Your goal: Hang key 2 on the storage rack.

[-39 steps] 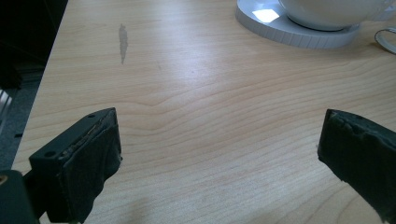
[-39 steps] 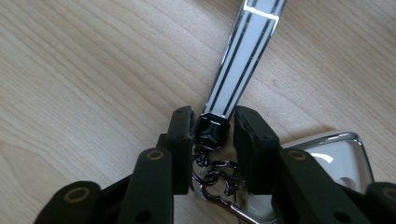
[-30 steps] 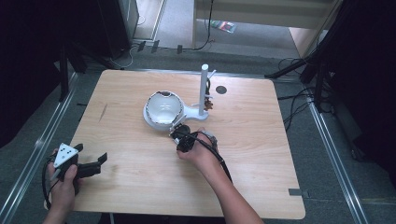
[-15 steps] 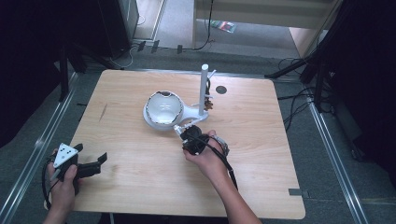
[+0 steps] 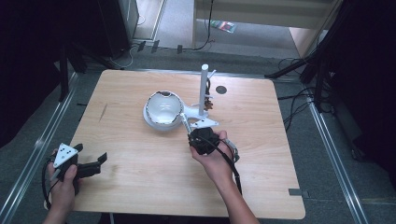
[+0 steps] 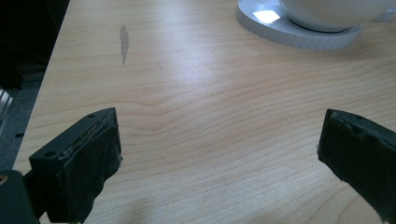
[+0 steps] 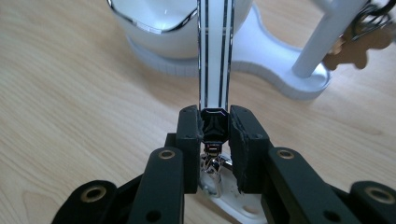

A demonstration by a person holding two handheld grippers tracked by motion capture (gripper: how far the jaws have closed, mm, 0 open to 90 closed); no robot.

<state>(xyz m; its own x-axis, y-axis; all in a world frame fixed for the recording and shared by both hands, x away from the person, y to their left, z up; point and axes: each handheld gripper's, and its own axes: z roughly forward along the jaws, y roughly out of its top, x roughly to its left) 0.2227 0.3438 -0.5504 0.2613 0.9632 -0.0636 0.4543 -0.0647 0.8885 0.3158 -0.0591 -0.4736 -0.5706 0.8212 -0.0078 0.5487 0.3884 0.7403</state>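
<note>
- Strap (image 7: 214,56), white with two dark lines along it, sits between the jaws of my right gripper (image 7: 214,140); its dark end piece (image 7: 214,125) is what the two pads are clamped on, and the band runs straight ahead from the tips.
- Just under the jaws I see small metal links and a white plate, too close to make out.
- Ahead of that gripper the band reaches the white bowl (image 7: 159,28) on its ridged white base (image 7: 261,70); ahead and to the right a white post (image 7: 327,32) rises from the same base, with a brown tag (image 7: 359,46) hanging on it.
- From above, my right hand (image 5: 215,156) holds the gripper just short of the base.
- My left gripper (image 6: 219,154) is spread wide with nothing between the pads, bare wooden table (image 6: 196,102) under it; the base rim lies far ahead to its right.
- My left hand (image 5: 63,179) holds it at the table's near corner, well apart from the bowl.
</note>
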